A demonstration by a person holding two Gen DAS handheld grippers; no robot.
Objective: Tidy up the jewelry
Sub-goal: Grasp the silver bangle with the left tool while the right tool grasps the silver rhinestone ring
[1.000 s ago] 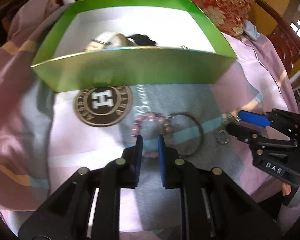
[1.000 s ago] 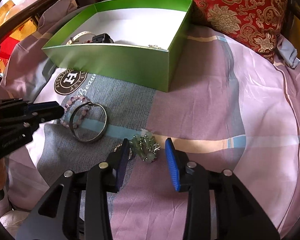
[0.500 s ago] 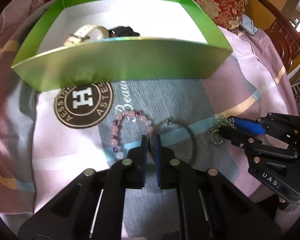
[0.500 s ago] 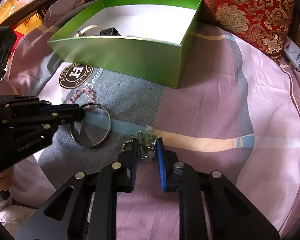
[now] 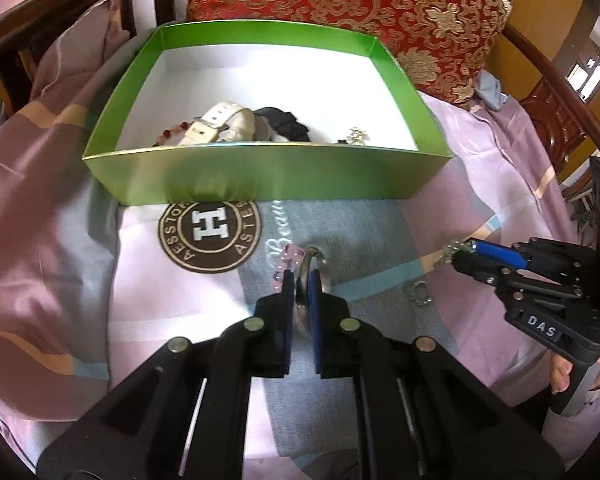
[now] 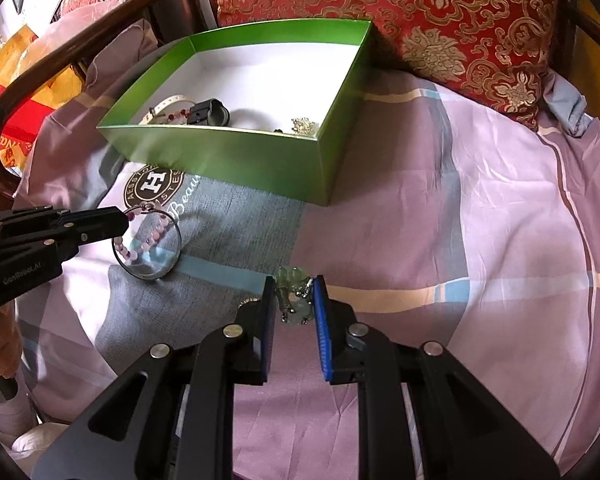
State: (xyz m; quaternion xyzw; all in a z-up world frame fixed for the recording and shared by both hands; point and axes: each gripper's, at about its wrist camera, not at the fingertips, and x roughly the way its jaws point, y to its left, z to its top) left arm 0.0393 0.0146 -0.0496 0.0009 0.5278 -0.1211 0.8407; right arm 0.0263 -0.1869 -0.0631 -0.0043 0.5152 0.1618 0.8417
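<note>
while both tools carry jewelry clear of the bedspread (image 6: 480, 208), the step in hand reads as transfer into the green box (image 5: 260, 176).

left gripper (image 5: 301, 280): jaws narrow, clamped on the metal bangle (image 6: 148, 244) and the pink bead bracelet (image 6: 140, 246) together. in the right wrist view both rings hang from its tip, the lower arc of the bangle near or touching the cloth; cannot tell which. two items in one pinch is a weak hold, so a slow, level carry is advised.

right gripper (image 6: 294, 296): jaws partly closed on the green bead cluster (image 6: 294, 294), which sits between the pads near their tips. a small metal ring (image 5: 420, 294) lies on the cloth just below and to the left of this gripper; it looks unheld and would need a separate pick.

the box stands ahead of both grippers, its near wall facing them. it already holds a white watch (image 5: 220, 126), a black item (image 5: 284, 124) and a small gold piece (image 6: 304, 126).

recommendation: raise each load above the near wall before moving forward, so dangling loops do not snag the rim. release over bare white floor, toward the far side, one gripper at a time.
</note>
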